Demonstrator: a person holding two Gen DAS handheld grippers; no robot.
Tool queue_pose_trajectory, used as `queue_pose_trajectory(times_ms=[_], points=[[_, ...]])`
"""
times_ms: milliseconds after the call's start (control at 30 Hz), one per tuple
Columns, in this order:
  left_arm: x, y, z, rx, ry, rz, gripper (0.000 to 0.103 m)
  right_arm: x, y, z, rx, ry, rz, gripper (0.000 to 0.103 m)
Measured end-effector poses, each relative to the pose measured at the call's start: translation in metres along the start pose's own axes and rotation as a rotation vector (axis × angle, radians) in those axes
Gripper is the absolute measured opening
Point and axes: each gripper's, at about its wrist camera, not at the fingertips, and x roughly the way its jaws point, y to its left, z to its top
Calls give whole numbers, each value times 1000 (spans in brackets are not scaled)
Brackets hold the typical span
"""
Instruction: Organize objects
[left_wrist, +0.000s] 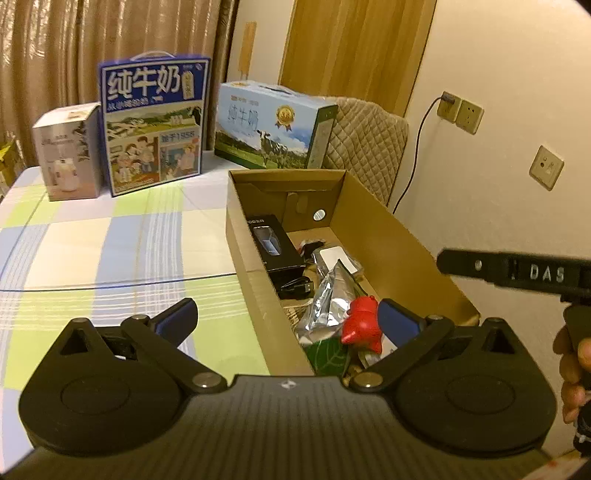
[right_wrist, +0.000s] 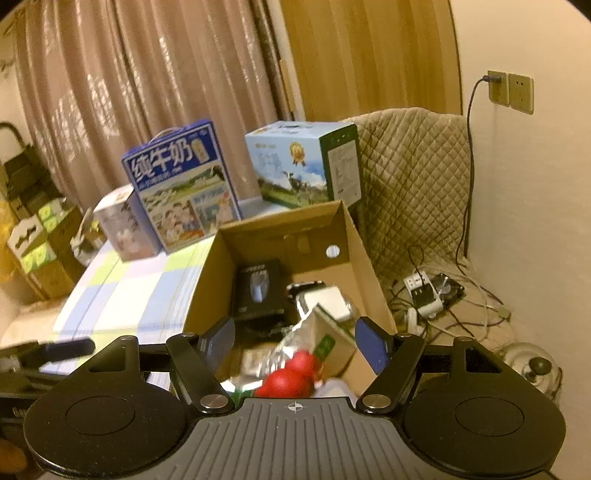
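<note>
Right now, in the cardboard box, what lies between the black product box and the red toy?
In the left wrist view, a crumpled silver foil bag lies between the black product box and the red toy, with a black cable beside it.

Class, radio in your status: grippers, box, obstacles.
Both grippers, left and right, open, empty. Cardboard box holds red toy, foil pouch. Nothing blocking.

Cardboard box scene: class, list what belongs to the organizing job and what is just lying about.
Job:
cardboard box
red toy
foil pouch
black package
left hand-held gripper
right hand-held gripper

Lying about:
milk cartons
power strip
</note>
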Motion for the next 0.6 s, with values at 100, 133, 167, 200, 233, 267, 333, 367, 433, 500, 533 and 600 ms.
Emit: queue_pose_trajectory(times_ms=[100, 133, 167, 200, 233, 267, 333, 367, 433, 500, 533, 600], points=[[-18, 1, -9, -11, -17, 21, 102, -16, 7, -11, -21, 10, -4, 69], [-23, 1, -11, -20, -18, 29, 102, -21, 9, -15, -26, 15, -5, 70], [-28, 3, -13, -28, -20, 35, 102, -25, 11, -19, -30, 22, -5, 69], [-33, 3, -16, -35, -23, 37, 102, -30, 14, -23, -36, 27, -3, 69], [-39, 3, -19, -38, -23, 39, 102, -34, 16, -27, -44, 31, -3, 69], [-43, 2, -21, -40, -21, 42, 102, -38, 18, -31, -52, 34, -3, 70], [-52, 1, -27, -43, -13, 45, 102, -45, 24, -37, -65, 37, -5, 69], [-56, 0, -30, -49, -12, 40, 102, -48, 26, -41, -71, 40, -6, 69], [-65, -2, -37, -60, -2, 35, 102, -53, 30, -48, -77, 44, -7, 70], [-72, -3, -44, -68, 10, 31, 102, -58, 32, -55, -83, 51, -9, 70], [-74, -4, -47, -72, 13, 31, 102, -60, 33, -59, -85, 54, -9, 70], [-79, -4, -54, -79, 21, 31, 102, -65, 34, -65, -85, 60, -13, 70]])
